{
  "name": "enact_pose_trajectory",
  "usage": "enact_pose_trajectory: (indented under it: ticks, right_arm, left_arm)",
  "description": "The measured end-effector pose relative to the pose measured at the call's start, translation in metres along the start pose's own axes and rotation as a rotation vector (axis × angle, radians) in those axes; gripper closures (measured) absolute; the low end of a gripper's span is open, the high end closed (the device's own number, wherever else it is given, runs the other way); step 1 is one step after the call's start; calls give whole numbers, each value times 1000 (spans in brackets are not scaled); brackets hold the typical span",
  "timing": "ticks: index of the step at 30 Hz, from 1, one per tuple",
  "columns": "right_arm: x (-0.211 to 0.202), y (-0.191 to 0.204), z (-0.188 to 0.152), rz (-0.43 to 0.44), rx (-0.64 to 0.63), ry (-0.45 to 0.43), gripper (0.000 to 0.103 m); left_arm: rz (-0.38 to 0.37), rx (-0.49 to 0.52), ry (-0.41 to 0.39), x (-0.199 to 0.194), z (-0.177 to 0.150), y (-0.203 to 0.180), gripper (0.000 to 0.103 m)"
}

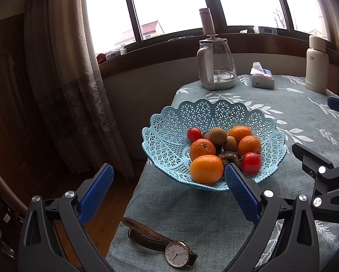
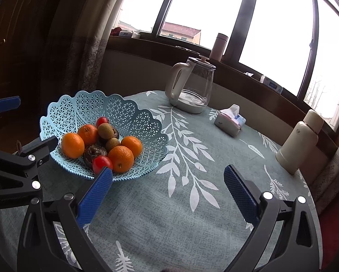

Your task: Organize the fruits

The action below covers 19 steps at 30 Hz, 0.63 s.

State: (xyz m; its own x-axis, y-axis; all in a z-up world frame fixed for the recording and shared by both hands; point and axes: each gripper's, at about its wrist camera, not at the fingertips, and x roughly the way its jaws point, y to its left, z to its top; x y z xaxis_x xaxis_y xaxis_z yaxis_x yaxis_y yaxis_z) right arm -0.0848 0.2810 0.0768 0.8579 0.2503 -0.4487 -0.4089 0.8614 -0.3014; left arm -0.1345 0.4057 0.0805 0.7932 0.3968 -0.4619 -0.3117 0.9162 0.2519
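Observation:
A light blue lattice basket [image 1: 169, 136] [image 2: 133, 117] stands on the table and holds several oranges [image 1: 206, 168] [image 2: 120, 158], two kiwis [image 1: 217, 135] [image 2: 106, 130], two red tomatoes [image 1: 251, 163] [image 2: 102, 163] and dark brown fruit [image 1: 229, 157] [image 2: 94, 153]. My left gripper [image 1: 169, 170] hovers just in front of the basket, open, nothing between its blue pads. My right gripper [image 2: 168, 172] hangs open over bare cloth to the right of the basket, its left pad near the front tomato. Each gripper shows at the edge of the other's view.
A wristwatch [image 1: 164, 242] with a brown strap lies near the table's front edge. At the back stand a glass kettle [image 1: 215, 64] [image 2: 192, 86], a tissue pack [image 1: 262, 77] [image 2: 229, 122] and a cream flask [image 1: 316, 63] [image 2: 298, 145]. The table's left edge drops to a wooden floor by the curtain [image 1: 74, 90].

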Motion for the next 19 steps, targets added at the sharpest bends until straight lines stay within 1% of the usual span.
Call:
enact_pose_trajectory:
  ticks: [4,9,12,19]
  right_arm:
    - [-2,-2,-1,-14,10,-5,5]
    - [-2,0,-1,3,-1,3,5]
    - [1,-2,0,16,15,32,5]
    - [6,-17,-4,-14,59,68,5]
  left_arm:
    - [0,-2,0,0,0,0,3]
    - [0,-3,-3,0,0,0,3]
    - [0,-2,-4,-1,1,0,3]
    - [-4,8,-5,-4,2,-5,3]
